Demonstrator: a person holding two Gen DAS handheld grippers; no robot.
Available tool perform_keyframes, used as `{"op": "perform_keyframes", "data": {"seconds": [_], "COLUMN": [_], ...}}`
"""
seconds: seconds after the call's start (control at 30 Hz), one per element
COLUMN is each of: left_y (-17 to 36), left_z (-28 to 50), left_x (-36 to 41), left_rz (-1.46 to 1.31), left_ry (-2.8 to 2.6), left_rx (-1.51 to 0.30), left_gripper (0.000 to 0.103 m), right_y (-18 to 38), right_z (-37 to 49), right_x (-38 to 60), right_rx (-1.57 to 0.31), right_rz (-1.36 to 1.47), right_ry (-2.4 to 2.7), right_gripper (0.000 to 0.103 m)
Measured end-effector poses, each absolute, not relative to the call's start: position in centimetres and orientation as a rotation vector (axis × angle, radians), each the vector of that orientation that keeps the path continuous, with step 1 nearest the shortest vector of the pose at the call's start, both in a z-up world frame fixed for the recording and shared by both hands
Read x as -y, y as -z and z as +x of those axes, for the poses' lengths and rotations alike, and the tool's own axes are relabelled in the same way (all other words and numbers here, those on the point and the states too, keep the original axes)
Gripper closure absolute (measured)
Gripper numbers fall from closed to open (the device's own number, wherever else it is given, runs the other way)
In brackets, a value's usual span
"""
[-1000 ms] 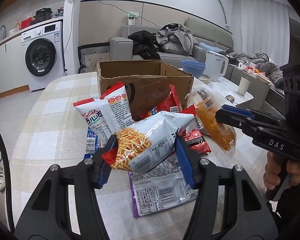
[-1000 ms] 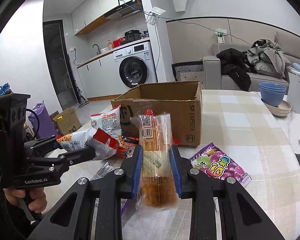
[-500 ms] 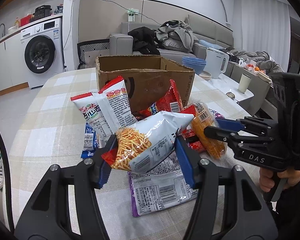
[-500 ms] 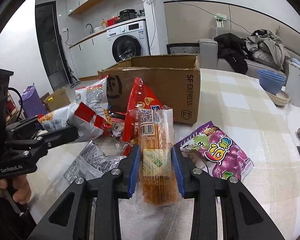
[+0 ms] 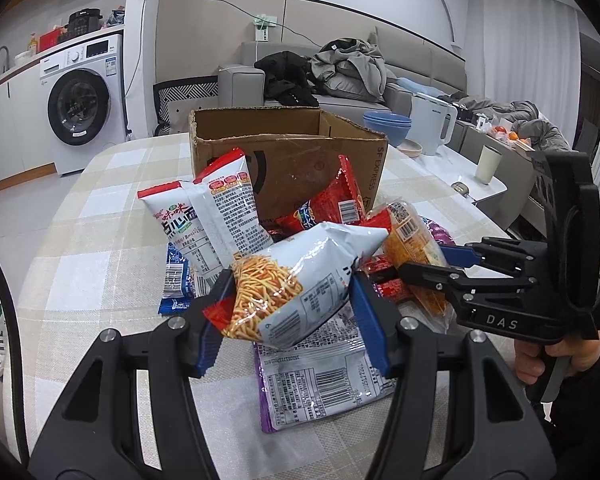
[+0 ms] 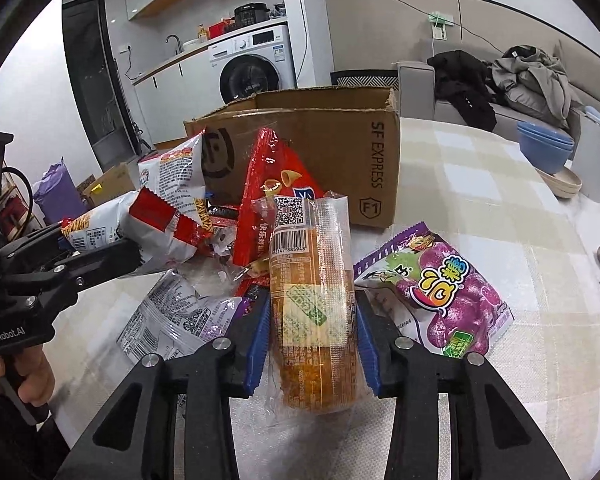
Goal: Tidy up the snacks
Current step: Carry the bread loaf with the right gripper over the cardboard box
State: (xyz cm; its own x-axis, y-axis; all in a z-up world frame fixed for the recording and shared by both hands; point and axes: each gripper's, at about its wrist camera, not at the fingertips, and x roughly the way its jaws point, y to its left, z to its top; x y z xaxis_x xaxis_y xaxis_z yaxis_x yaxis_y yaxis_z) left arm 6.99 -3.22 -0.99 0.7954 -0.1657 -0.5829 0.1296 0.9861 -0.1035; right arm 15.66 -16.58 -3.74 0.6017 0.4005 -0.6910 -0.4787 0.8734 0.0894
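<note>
Both grippers have dropped lower and drawn closer together over the snack pile since a second ago.

We see the checked table [image 5: 80, 240] carrying the open cardboard box [image 5: 288, 160], snacks heaped against its front. Our left gripper [image 5: 290, 304] is clamped on the white noodle-snack bag [image 5: 300, 280], lifted above the purple packet [image 5: 320, 384] lying face down. Our right gripper [image 6: 310, 340] squeezes the clear orange-snack packet [image 6: 312, 300], upright, just beside the grape candy bag [image 6: 440, 292] on the table.
</note>
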Motion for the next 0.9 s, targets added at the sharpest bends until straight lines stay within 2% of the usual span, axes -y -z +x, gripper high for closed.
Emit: {"op": "perform_keyframes", "data": {"seconds": [0.4, 0.9], "left_y": [0.1, -4.0], "left_z": [6.9, 8.3], "left_x": [2.5, 1.4], "left_rz": [-0.076, -0.091], "left_ry": [0.144, 0.118], "left_rx": [-0.610, -0.545], "left_gripper": [0.048, 0.048], "right_y": [1.7, -2.7], "right_z": [14.6, 15.3], "right_x": [16.6, 15.8], "right_rx": [-0.714, -0.644], "right_rz": [-0.085, -0.059], "right_ry": [-0.538, -0.568], "right_gripper": [0.064, 0.064]}}
